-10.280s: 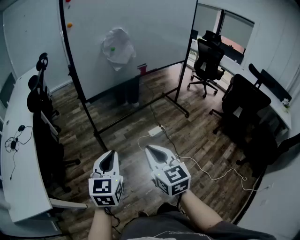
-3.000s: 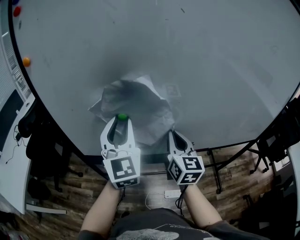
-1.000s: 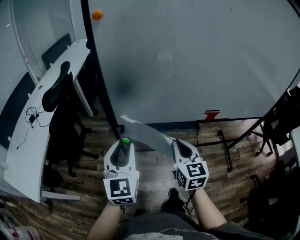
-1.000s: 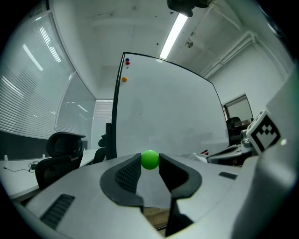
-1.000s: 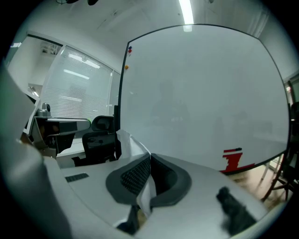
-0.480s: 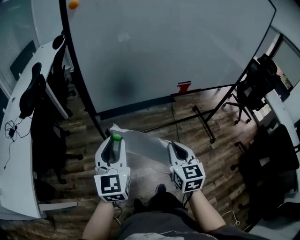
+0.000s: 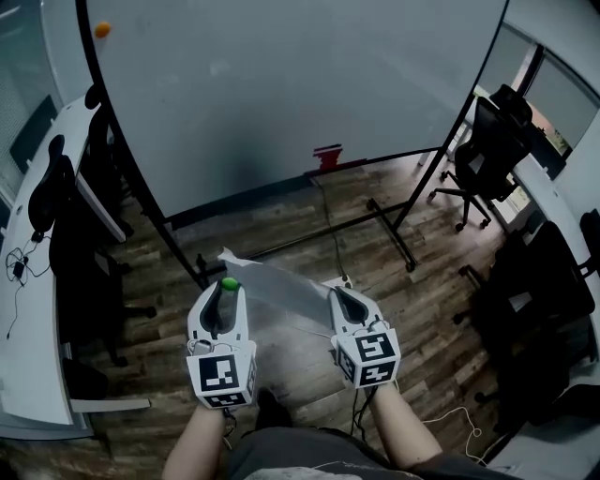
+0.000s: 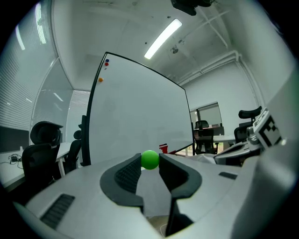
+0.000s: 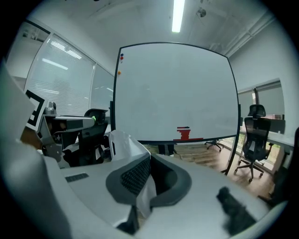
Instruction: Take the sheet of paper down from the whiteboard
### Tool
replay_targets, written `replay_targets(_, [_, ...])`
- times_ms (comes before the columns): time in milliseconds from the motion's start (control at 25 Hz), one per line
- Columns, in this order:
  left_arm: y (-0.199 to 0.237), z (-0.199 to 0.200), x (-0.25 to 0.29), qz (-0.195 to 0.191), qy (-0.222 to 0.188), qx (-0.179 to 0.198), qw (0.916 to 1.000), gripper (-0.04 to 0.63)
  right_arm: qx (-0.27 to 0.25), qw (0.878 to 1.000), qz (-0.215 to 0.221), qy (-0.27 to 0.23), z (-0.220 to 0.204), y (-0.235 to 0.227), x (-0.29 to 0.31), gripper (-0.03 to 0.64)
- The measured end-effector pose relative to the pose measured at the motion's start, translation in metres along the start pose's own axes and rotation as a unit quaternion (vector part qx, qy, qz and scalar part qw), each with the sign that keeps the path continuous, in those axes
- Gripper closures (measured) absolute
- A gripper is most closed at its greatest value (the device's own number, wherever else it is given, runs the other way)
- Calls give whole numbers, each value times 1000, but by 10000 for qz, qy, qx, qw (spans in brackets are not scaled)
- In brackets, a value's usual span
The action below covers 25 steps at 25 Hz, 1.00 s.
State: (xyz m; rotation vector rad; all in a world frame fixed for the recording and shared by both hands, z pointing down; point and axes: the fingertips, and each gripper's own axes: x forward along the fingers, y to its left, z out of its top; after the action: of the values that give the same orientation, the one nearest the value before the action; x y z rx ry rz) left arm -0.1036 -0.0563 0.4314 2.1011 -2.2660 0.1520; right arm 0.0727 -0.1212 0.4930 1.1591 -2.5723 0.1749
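Observation:
The crumpled white sheet of paper (image 7: 281, 289) is off the whiteboard (image 7: 281, 94) and hangs stretched between my two grippers above the wooden floor. My left gripper (image 7: 228, 286) is shut on a green ball magnet (image 8: 150, 159) at its jaw tips, with the paper's left corner lying under it. The magnet (image 7: 229, 283) also shows in the head view. My right gripper (image 7: 335, 298) is shut on the paper's right edge, and the paper (image 9: 122, 142) runs out leftward from its pinched jaws. The whiteboard stands bare some way ahead.
An orange magnet (image 7: 101, 29) sits on the board's top left and a red eraser (image 7: 327, 156) on its tray. The board's wheeled stand (image 7: 389, 230) crosses the floor. Black office chairs (image 7: 489, 141) stand right, a white desk (image 7: 28, 309) with chairs left.
The whiteboard has drawn farther away and shifted in view. Both grippers have come back from it together, still holding the paper and the green magnet.

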Motion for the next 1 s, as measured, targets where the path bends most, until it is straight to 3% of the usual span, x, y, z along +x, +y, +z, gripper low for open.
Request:
replay_targets(480, [-130, 4, -94, -22, -21, 85, 10000, 469, 12, 9996, 222, -176, -29, -32, -130, 595])
replay_targets(1000, [-155, 6, -143, -234, -54, 69, 9997, 469, -213, 9988, 435, -105, -36, -8, -182, 595])
